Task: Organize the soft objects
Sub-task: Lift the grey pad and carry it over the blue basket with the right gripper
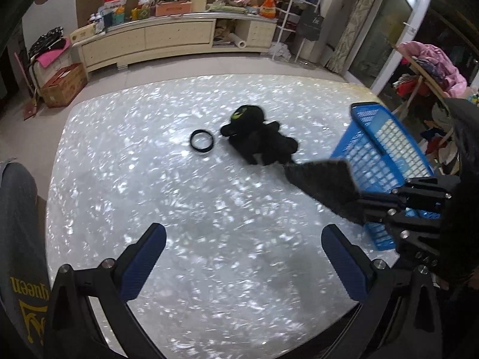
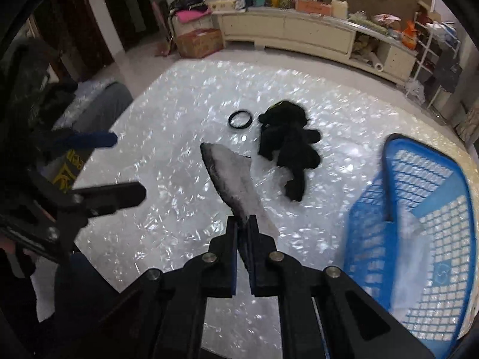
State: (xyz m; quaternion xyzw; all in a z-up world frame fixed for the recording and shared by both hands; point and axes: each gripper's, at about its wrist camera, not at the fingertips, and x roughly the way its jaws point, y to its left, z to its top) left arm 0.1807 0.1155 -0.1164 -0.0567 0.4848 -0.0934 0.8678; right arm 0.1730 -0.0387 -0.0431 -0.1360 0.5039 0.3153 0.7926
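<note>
My right gripper [image 2: 243,224] is shut on a flat grey felt insole [image 2: 230,179] and holds it above the table; the insole also shows in the left wrist view [image 1: 323,185], next to a blue plastic basket [image 1: 386,155]. The basket sits at the table's right edge [image 2: 425,209]. A black plush toy [image 1: 257,137] lies mid-table [image 2: 290,146] with a black ring [image 1: 202,140] just left of it [image 2: 239,119]. My left gripper [image 1: 242,257] is open and empty over the near table.
The shiny white round table [image 1: 149,209] fills both views. A cream TV cabinet [image 1: 167,39] with clutter stands behind, a cardboard box [image 1: 64,85] on the floor at left, a clothes rack [image 1: 431,68] at right.
</note>
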